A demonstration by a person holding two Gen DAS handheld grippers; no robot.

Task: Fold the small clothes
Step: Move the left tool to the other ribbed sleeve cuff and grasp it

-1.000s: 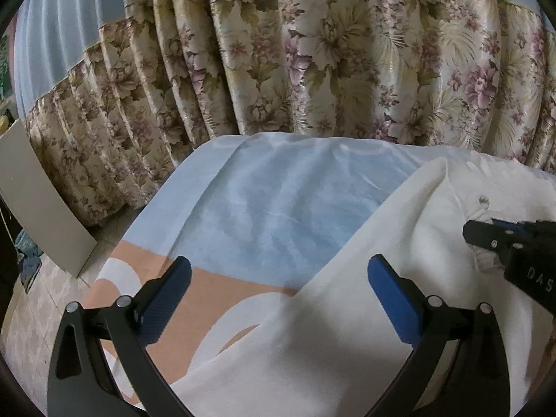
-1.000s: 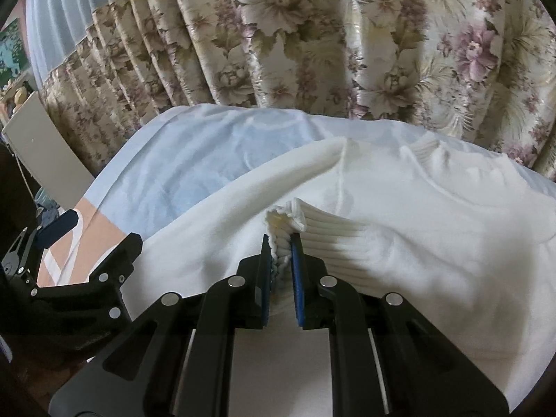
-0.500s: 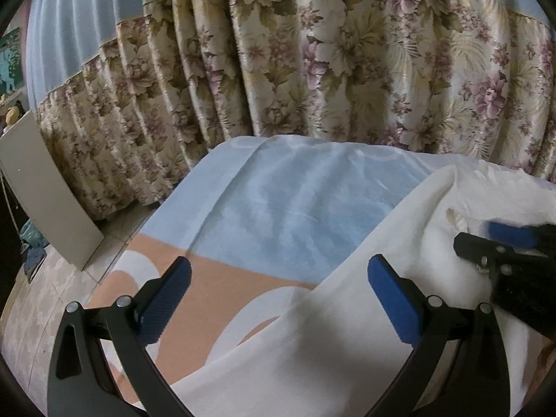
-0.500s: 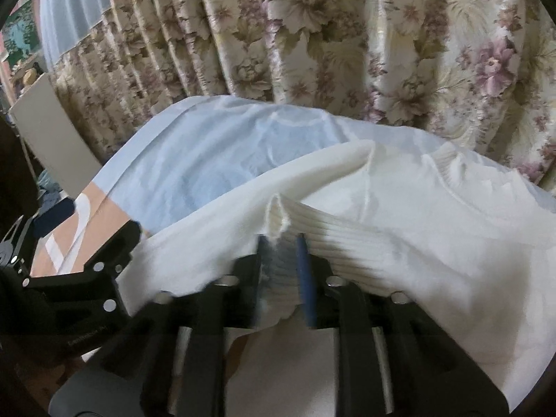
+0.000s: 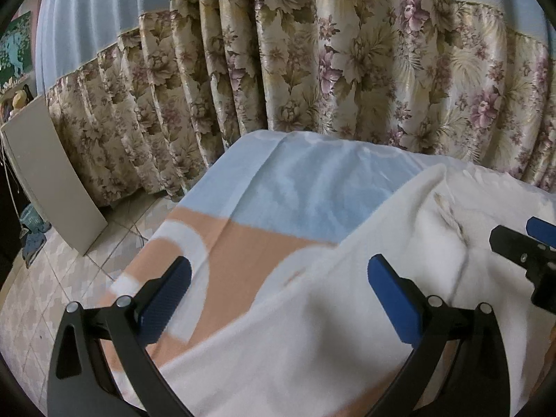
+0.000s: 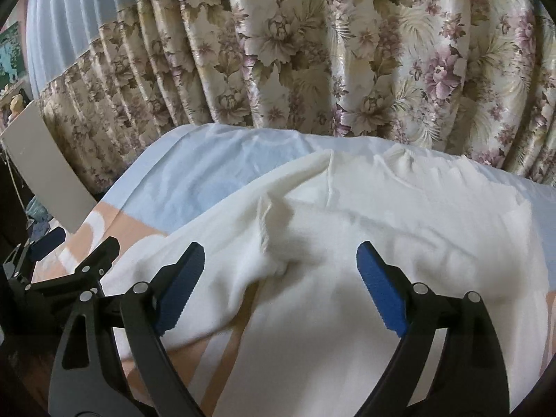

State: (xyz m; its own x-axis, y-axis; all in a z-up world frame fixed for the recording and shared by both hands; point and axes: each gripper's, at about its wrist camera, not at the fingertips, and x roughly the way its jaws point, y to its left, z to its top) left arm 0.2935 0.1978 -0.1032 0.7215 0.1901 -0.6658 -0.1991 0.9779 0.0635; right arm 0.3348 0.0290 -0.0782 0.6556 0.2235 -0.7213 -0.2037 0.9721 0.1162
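Sleeve cuff (image 6: 274, 229) of the white sweater (image 6: 399, 215) lies released across its body on the bed (image 5: 305, 194), right gripper (image 6: 278, 278) fingers having just spread wide off it, left gripper (image 5: 278, 295) likewise agape and empty, evidently completing a sleeve fold.

- No writing, label, brand, number or sign can be read in either wrist view.
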